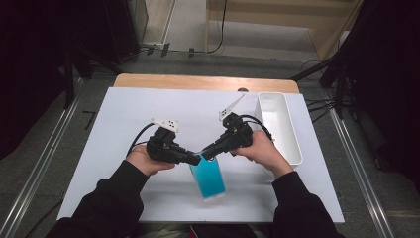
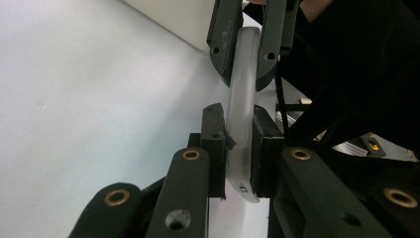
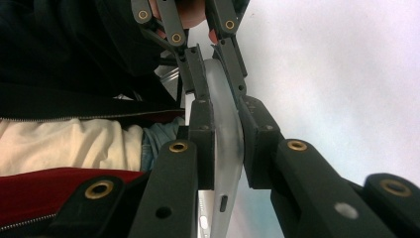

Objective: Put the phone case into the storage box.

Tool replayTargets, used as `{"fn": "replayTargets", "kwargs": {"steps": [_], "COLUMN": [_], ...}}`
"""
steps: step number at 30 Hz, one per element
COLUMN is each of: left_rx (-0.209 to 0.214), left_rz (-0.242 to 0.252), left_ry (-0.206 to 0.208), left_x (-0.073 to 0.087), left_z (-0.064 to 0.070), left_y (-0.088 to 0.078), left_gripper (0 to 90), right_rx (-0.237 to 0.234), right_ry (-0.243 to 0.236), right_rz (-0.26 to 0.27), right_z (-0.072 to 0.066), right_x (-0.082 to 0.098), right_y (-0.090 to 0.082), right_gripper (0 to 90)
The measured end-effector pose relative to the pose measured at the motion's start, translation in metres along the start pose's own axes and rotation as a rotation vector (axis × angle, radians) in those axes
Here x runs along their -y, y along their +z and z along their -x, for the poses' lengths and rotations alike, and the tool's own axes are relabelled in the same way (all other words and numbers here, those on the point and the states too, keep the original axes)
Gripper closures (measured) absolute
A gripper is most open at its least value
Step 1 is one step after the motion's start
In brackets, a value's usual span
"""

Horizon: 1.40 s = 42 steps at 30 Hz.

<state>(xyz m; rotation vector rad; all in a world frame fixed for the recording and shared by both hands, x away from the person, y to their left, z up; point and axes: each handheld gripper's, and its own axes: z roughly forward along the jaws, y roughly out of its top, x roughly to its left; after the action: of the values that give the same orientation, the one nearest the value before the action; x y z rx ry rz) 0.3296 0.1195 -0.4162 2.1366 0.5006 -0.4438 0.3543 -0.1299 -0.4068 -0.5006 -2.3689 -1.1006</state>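
Phone case point(image 1: 208, 182) — edge pinched between both grippers' jaws.

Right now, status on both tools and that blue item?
Left tool and right tool both shut on blue-screened phone, top edge. Phone held over table. White bin well aside.

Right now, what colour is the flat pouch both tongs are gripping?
Bright turquoise blue with a clear, frosted edge; the pouch shows its colour best in the high view.
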Motion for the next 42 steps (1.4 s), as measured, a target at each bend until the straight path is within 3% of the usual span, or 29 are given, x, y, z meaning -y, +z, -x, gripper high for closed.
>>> {"fn": "replayTargets", "kwargs": {"steps": [9, 22, 33, 39, 42], "left_rx": [-0.004, -0.009, -0.023, -0.038, -0.047], "left_rz": [-0.007, -0.009, -0.013, -0.019, -0.022], "left_ry": [0.003, 0.001, 0.006, -0.024, -0.034], "left_x": [0.000, -0.001, -0.003, -0.004, -0.004], "left_z": [0.001, 0.003, 0.006, 0.007, 0.007], "left_y": [0.000, -0.002, -0.006, -0.009, -0.010], "left_gripper": [79.7, 79.6, 79.5, 79.5, 79.5], "right_rx": [0.014, 0.080, 0.240, 0.352, 0.398], "right_ry": [-0.002, -0.023, -0.004, 0.026, 0.016], "right_rz": [0.011, 0.084, 0.158, 0.194, 0.225], "right_z": [-0.001, -0.007, -0.011, -0.011, -0.010], "right_x": [0.001, 0.004, 0.009, 0.011, 0.013], "right_y": [-0.003, -0.020, -0.035, -0.037, -0.035], "right_gripper": [69.8, 54.3, 42.6, 36.0, 30.5]}}
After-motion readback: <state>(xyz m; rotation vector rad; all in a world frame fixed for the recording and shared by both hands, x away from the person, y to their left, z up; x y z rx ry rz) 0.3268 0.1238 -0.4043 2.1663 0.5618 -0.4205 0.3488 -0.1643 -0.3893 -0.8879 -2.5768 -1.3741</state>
